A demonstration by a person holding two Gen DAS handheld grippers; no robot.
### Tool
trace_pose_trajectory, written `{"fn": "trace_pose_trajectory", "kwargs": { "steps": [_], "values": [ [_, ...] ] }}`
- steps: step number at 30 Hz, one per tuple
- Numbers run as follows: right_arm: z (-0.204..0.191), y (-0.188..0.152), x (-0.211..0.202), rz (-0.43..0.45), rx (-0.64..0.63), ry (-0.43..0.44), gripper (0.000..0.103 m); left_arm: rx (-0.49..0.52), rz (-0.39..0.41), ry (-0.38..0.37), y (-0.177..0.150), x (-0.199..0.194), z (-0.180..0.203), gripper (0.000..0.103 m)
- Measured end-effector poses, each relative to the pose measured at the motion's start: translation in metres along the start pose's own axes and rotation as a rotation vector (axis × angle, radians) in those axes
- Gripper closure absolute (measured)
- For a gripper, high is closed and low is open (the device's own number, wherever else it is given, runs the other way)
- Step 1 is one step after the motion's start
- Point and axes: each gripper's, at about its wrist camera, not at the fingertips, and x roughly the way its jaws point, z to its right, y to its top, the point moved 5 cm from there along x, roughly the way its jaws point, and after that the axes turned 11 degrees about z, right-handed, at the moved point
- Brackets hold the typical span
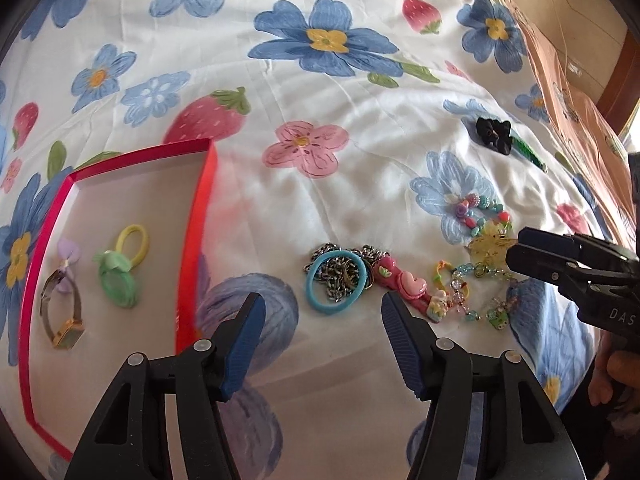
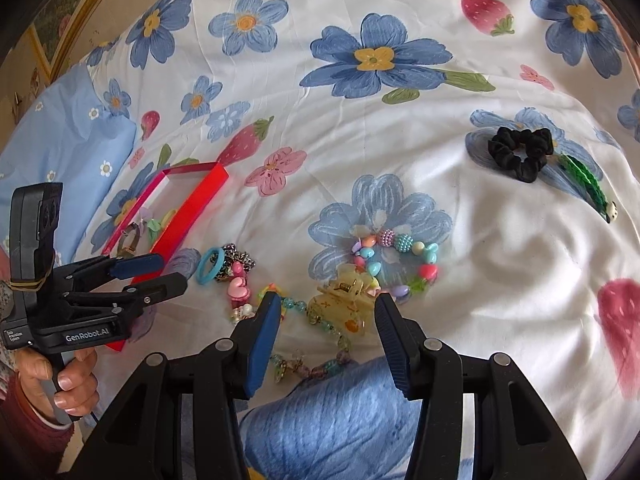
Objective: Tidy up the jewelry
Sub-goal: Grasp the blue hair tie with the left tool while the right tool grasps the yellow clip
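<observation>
Right wrist: hand-held gripper (image 2: 324, 330) gapes around the yellow claw clip (image 2: 340, 304).

Red tray (image 1: 208, 184), flower-and-strawberry bedspread (image 1: 360, 160)

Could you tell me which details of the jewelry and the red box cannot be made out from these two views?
- Red box: in the left wrist view its near corner runs behind the left gripper; in the right wrist view its contents are too small and partly hidden behind that gripper.
- Silver chain: lies under the blue hair tie, so its length is unclear.
- Yellow claw clip: the right gripper is open before it; whether it rests on the beaded strand is unclear.
</observation>
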Motion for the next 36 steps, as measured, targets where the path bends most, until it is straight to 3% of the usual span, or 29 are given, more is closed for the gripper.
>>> {"fn": "trace_pose_trajectory", "kwargs": {
  "steps": [4,6,9,13,14,23,36],
  "values": [
    [0.003,0.0,0.008,-0.009,-0.003,0.002,0.052,0.034,-0.017,0.001,0.001,0.019,0.007,0.053],
    [0.006,0.0,0.012,-0.013,0.001,-0.003,0.052,0.045,-0.035,0.003,0.0,0.029,0.009,0.067],
    [0.009,-0.001,0.017,-0.016,0.01,-0.007,0.054,0.047,-0.044,-0.002,-0.001,0.036,0.009,0.074],
    [0.011,-0.002,0.018,-0.014,0.005,-0.019,0.075,0.03,-0.037,-0.025,-0.002,0.034,0.006,0.096],
    [0.011,-0.001,0.016,-0.006,0.005,-0.016,0.079,0.023,-0.034,-0.027,-0.002,0.033,0.005,0.097],
    [0.005,0.003,0.005,0.023,0.003,-0.016,0.08,-0.052,0.04,-0.055,0.001,-0.009,-0.013,0.1],
    [-0.048,0.014,-0.01,0.056,-0.045,0.071,0.08,-0.161,0.129,-0.034,-0.015,-0.084,-0.055,0.1]
  ]
}}
